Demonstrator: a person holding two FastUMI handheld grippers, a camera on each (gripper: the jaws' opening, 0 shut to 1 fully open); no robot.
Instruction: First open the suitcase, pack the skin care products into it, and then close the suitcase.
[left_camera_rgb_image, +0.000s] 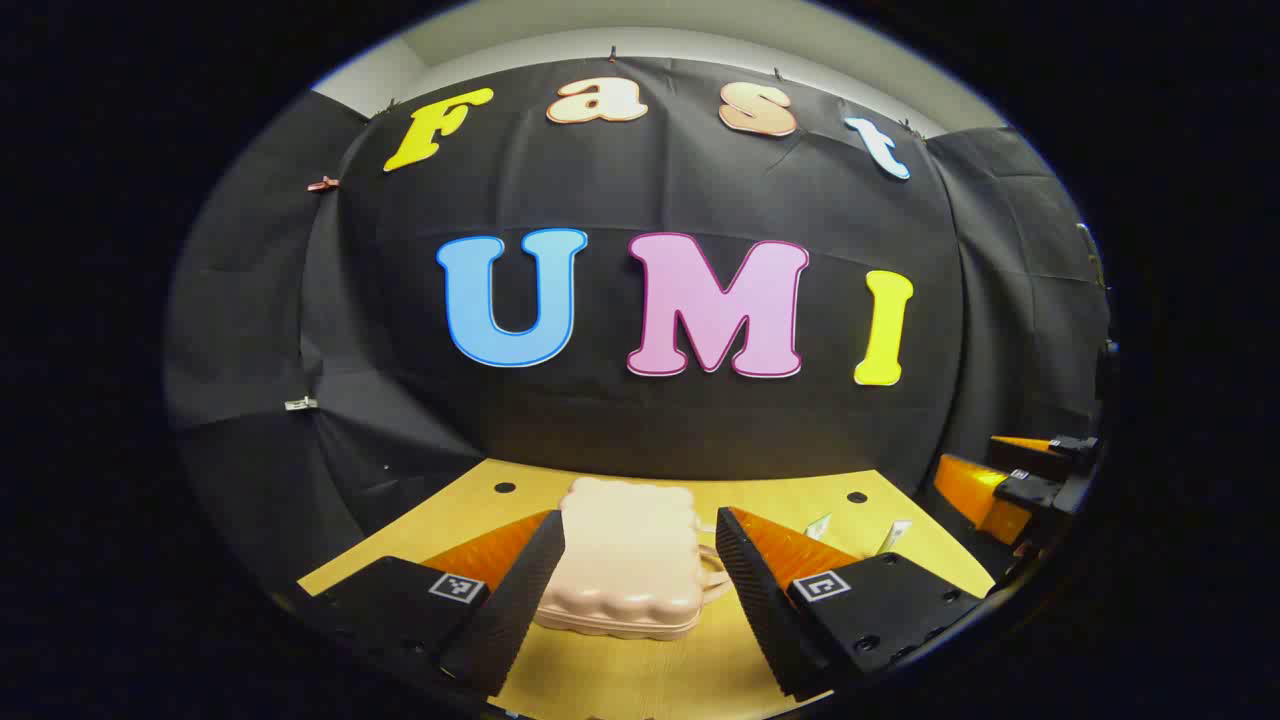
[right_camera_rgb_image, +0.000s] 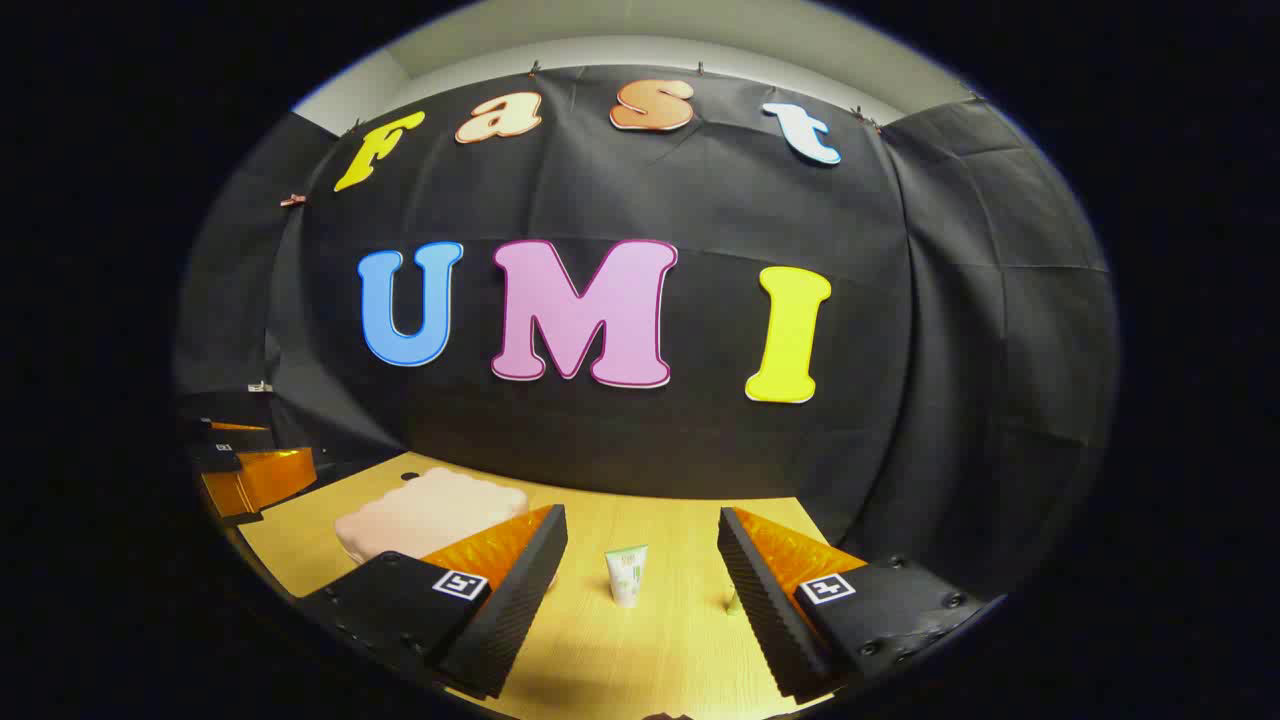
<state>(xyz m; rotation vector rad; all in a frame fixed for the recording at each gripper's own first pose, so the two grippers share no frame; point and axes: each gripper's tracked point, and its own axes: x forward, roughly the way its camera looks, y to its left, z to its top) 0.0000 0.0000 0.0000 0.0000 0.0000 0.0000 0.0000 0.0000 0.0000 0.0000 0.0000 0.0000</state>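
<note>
The suitcase (left_camera_rgb_image: 625, 560) in front of my left tool (left_camera_rgb_image: 640, 590) is a pale peach pink all over, handle included, with a soft, puffy quilted look to its shell. The surface (left_camera_rgb_image: 640, 670) under it is a warm yellow wood tone with a faint grain and a few small black round holes near the back edge. Ahead of my right tool (right_camera_rgb_image: 640, 590), a small tube (right_camera_rgb_image: 627, 574) stands white with a light green band at the top and green print on its front. Each tool body carries a small black-and-white square marker. The booth wall behind is black cloth.
</note>
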